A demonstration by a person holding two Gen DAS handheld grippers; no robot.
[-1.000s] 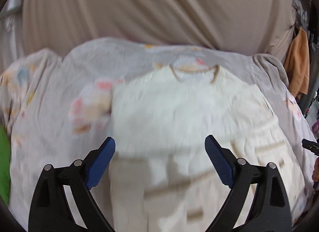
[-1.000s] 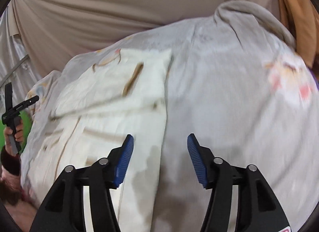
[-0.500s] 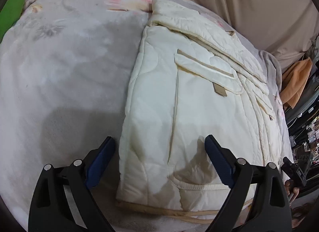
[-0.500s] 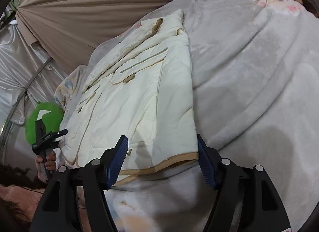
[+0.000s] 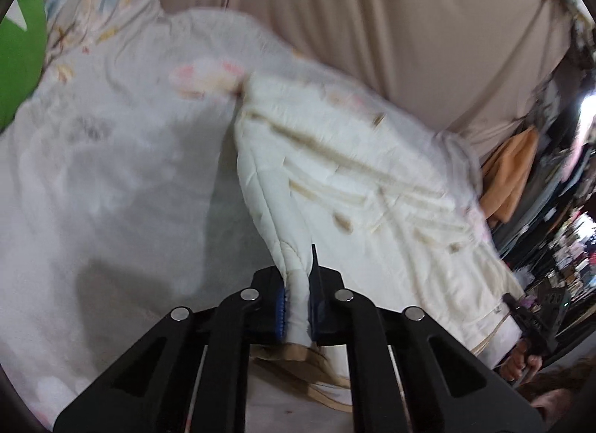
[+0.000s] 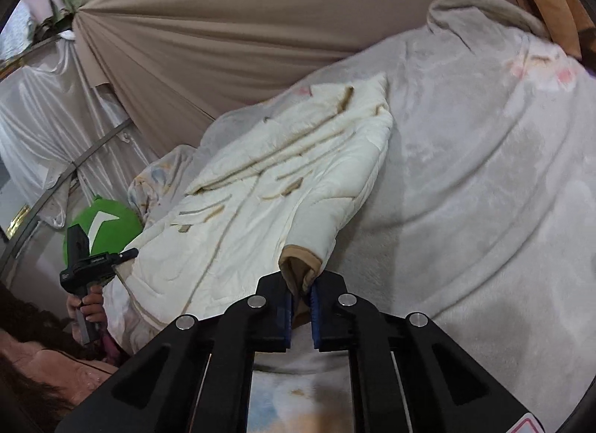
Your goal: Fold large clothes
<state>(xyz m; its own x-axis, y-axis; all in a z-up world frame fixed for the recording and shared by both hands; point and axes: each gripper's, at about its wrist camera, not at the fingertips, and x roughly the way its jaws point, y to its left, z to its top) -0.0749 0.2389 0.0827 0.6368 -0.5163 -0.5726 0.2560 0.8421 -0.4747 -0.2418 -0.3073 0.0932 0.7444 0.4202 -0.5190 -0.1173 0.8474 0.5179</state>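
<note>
- A pale floral blanket (image 6: pixel 484 172) is covering the bed, with a beige curtain (image 6: pixel 231 34) hanging behind it.
- A cream quilted jacket (image 6: pixel 283 180) is lying across the blanket's middle, its tan-trimmed hem reaching the near edge of the bed.
- The left claw (image 5: pixel 297 308) is pinching the jacket's near-left corner, jaws pressed together on the fabric.
- The right claw (image 6: pixel 301 315) is closing on the tan-edged near-right hem corner, fabric between its jaws.

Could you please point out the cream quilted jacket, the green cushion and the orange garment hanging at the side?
Cream quilted jacket (image 5: pixel 357 180), left wrist view, front panel.
Green cushion (image 6: pixel 111 224), right wrist view, upper face.
Orange hanging garment (image 5: pixel 510 172), left wrist view, middle.
</note>
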